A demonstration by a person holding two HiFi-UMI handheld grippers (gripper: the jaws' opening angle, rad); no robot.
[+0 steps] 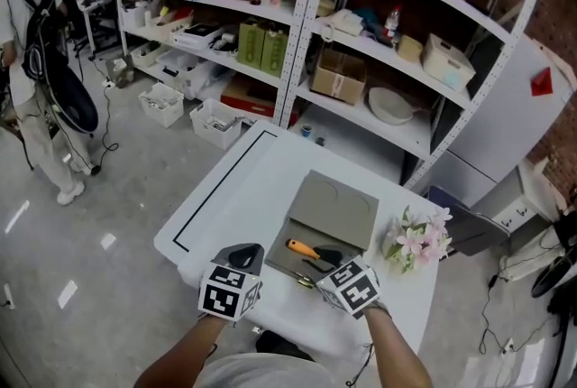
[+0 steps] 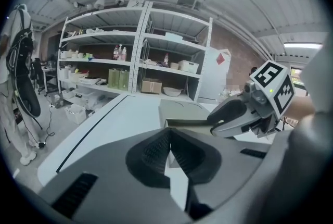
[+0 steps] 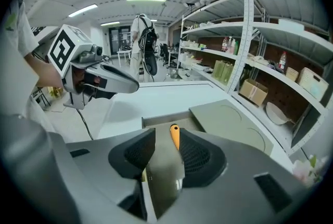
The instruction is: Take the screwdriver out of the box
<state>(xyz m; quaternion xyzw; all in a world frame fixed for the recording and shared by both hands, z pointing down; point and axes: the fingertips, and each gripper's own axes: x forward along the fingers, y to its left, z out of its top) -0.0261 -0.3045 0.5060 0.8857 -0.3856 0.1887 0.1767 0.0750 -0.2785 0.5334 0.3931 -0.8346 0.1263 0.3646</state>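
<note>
Right gripper view gives us the relation that matters: the screwdriver (image 3: pixel 175 136) lies in the open box (image 3: pixel 161 120), straight ahead of our right gripper (image 3: pixel 167 138), its orange handle running lengthwise along the gap between the jaws. Those jaws stand wide apart and grip nothing (the handle shows in the gap, seemingly untouched). Our left gripper (image 2: pixel 169 137) hangs beside the box over the table (image 2: pixel 119 113), jaws together and empty, so the right hand is nearer. We judge the coming move a short push forward and down, then a squeeze across the handle.
</note>
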